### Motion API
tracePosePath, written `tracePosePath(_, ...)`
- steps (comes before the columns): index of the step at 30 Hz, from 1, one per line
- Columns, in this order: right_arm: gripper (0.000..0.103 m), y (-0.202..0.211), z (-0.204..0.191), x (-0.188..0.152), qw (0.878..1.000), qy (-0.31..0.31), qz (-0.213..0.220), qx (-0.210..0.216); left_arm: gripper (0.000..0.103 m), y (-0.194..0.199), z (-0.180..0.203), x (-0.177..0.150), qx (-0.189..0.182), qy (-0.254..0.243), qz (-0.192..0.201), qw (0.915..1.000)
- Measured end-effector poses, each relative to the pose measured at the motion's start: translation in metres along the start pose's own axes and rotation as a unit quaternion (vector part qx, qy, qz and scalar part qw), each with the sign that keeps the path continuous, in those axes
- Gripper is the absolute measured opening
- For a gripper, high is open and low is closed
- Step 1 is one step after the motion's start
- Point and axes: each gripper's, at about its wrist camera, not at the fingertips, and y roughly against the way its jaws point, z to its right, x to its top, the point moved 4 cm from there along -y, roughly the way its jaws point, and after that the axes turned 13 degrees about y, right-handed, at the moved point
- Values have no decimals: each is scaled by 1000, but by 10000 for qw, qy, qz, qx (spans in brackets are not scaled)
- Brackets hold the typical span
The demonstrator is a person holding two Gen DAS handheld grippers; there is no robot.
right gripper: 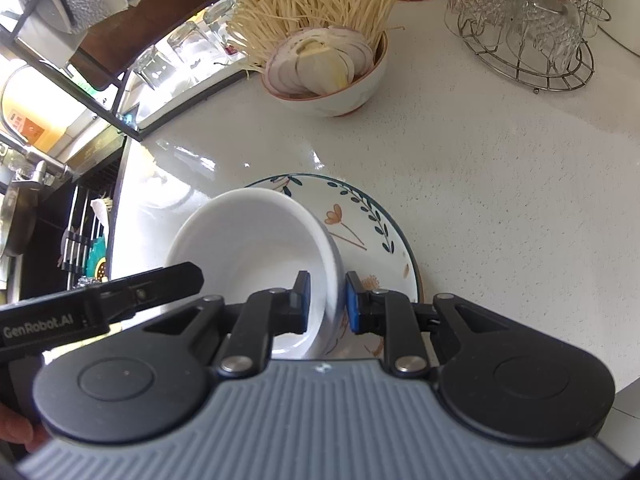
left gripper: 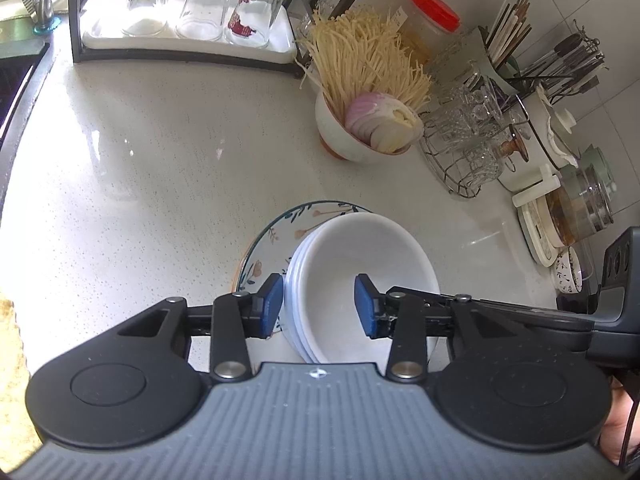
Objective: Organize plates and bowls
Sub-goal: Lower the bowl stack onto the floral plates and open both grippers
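White speckled countertop (left gripper: 140, 168) stretches out ahead of both pairs of jaws, glossy with window glare. Far ahead of the left jaws stands a dark-framed rack (left gripper: 76, 16) with upturned glasses (left gripper: 206, 4) on a white tray, and ahead to their right a wire basket (left gripper: 460, 160) of cut-glass cups. Between those, straight ahead of both grippers, a food bowl (left gripper: 352, 144) holds enoki mushrooms (left gripper: 360, 56) and sliced red onion (left gripper: 380, 122). Now the action: a floral plate (right gripper: 372, 224) lies flat on the counter just under the jaws, and on it sits a stack of white bowls (left gripper: 360, 272), tilted, three rims showing in the left view. Left gripper (left gripper: 320, 306) is wide apart and straddles the near-left wall of the stack, one blue pad outside against the rims, the other inside the top bowl with clear air around it; nothing pinched. Right gripper (right gripper: 327, 302) is much narrower, bracketing the opposite wall, inner pad inside the bowl, outer pad just over the plate; the pads sit right at the wall, but whether they actually press it I cannot tell. Each tool's body pokes into the edge of the other's view.
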Motion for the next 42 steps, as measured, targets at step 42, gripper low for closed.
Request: tracePosePath(42,38,160,-7,-21,9711,357,2301,-527,60,140,87,-50,170,-1098,1735,9785)
